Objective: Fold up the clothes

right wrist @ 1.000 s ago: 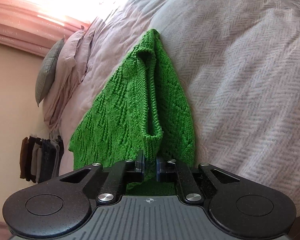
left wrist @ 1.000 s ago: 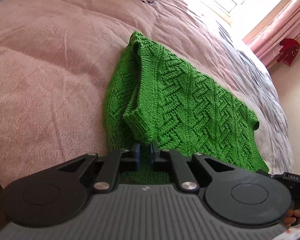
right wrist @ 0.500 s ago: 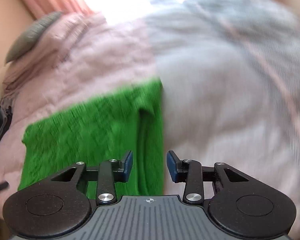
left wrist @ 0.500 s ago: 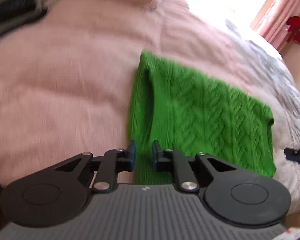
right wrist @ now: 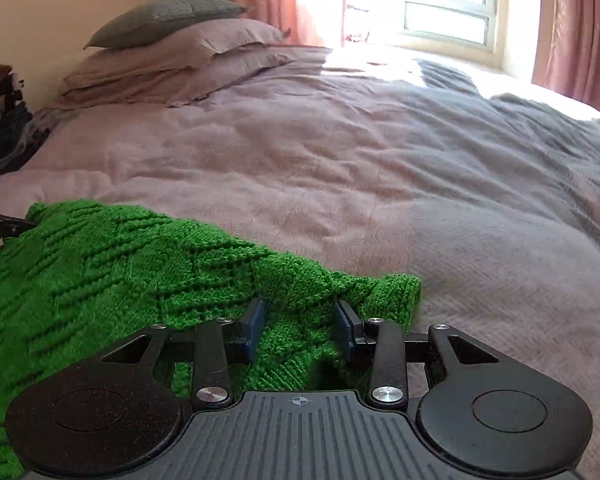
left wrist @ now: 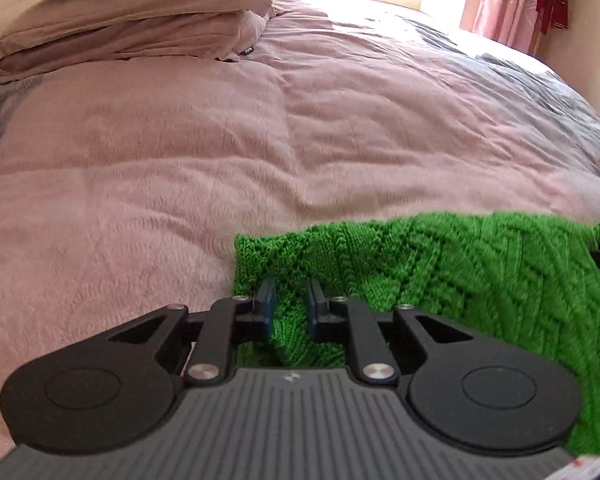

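- Where the near edge of a bed meets the cameras, a bright green cable-knit sweater lies spread on the pink quilt, filling the lower right of the left wrist view and the lower left of the right wrist view.
- Left gripper: its blue-padded fingers stand a little apart over the sweater's left corner, knit showing in the gap; released, not pinching the fabric.
- Right gripper: its fingers stand wider apart over the sweater's right corner, near a ribbed edge; also released, with knit between and beneath them.
- Each gripper's dark tip shows at the far side edge of the other camera's view, beside the sweater's opposite corner.
- A grey blanket covers the right part of the bed.
- Pink pillows are stacked at the head of the bed, a grey cushion on top.
- Pink curtains frame a sunlit window behind.
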`<state>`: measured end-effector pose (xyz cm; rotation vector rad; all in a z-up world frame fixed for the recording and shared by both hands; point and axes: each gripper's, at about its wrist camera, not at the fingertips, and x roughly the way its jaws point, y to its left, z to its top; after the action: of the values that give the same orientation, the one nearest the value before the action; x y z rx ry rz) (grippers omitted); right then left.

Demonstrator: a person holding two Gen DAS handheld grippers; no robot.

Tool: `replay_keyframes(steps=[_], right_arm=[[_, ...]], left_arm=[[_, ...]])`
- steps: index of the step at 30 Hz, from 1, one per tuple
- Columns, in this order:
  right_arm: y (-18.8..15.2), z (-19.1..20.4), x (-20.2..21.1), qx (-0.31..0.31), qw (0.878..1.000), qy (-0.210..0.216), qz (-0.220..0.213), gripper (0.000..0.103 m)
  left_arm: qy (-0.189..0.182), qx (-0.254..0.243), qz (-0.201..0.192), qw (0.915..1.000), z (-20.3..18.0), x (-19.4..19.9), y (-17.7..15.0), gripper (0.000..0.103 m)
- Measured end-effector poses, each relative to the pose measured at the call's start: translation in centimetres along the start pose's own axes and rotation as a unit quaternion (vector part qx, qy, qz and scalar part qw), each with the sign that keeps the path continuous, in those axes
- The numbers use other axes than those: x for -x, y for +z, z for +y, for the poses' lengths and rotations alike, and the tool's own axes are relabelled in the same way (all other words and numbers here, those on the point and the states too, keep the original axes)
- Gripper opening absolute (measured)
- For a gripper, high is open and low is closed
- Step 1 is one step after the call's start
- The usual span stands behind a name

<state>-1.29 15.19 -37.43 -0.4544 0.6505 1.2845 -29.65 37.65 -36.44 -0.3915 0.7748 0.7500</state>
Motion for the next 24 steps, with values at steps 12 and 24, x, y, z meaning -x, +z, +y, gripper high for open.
replay_keyframes(steps=[12,24], right_arm=[[0.4,1.8,-0.1,-0.003,0.999,-0.049,-0.007,0.037],[0.7,4.5,-0.2,-0.013,0.996,-0.085,-0.02,0.037]], left_arm=[[-0.056,0.0,-0.037,0.9978,1.4,-0.1,-0.9,0.011],[-0.077,-0.041,-0.12,0.989,0.0,2.5,0.1,0.013]])
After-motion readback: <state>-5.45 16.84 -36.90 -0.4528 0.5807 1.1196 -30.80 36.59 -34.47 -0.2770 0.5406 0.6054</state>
